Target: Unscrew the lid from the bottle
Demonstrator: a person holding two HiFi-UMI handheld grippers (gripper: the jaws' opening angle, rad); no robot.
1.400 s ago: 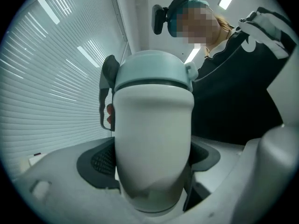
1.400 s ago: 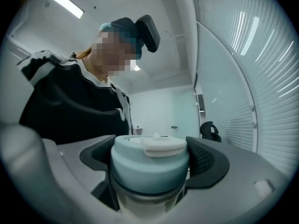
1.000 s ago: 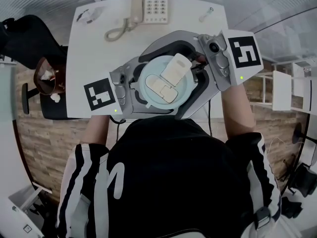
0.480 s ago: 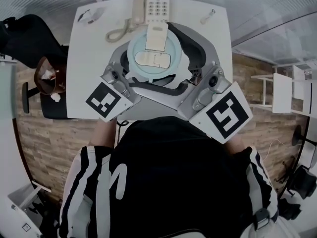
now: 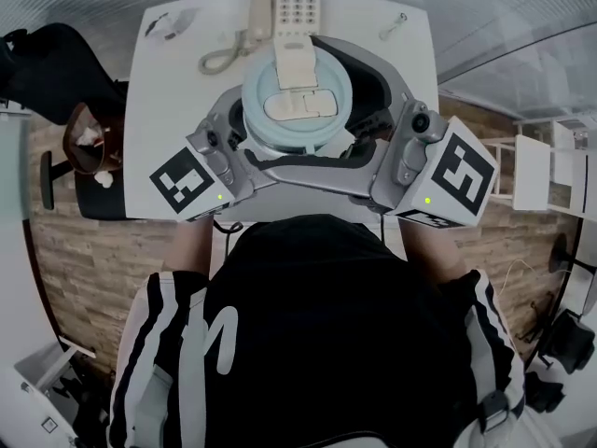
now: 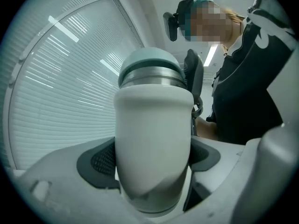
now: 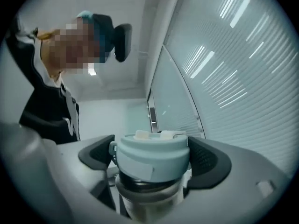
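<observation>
Both grippers hold a white bottle [image 6: 153, 139] up in front of the person. Its pale blue lid [image 5: 297, 101] faces the head camera, with a cream flip spout on top. My left gripper [image 6: 153, 158] is shut on the bottle's white body, one dark pad [image 6: 96, 160] pressed to each side; a metal ring and the lid [image 6: 149, 64] show above. My right gripper [image 7: 152, 158] is shut on the lid [image 7: 152, 155], and its pads [image 7: 211, 162] squeeze the rim. The marker cubes sit at lower left [image 5: 187, 180] and lower right [image 5: 459, 177].
Below the bottle a white table [image 5: 159, 110] carries a corded telephone [image 5: 297, 3] at its far edge and small items at the far left [image 5: 168, 24] and far right [image 5: 392, 26]. A black chair [image 5: 56, 73] stands left, white shelving [image 5: 532, 171] right.
The bottle has moved away from the person, and its spout flap has turned from diagonal to pointing away. The right gripper swung down round the lid, then rose slightly.
</observation>
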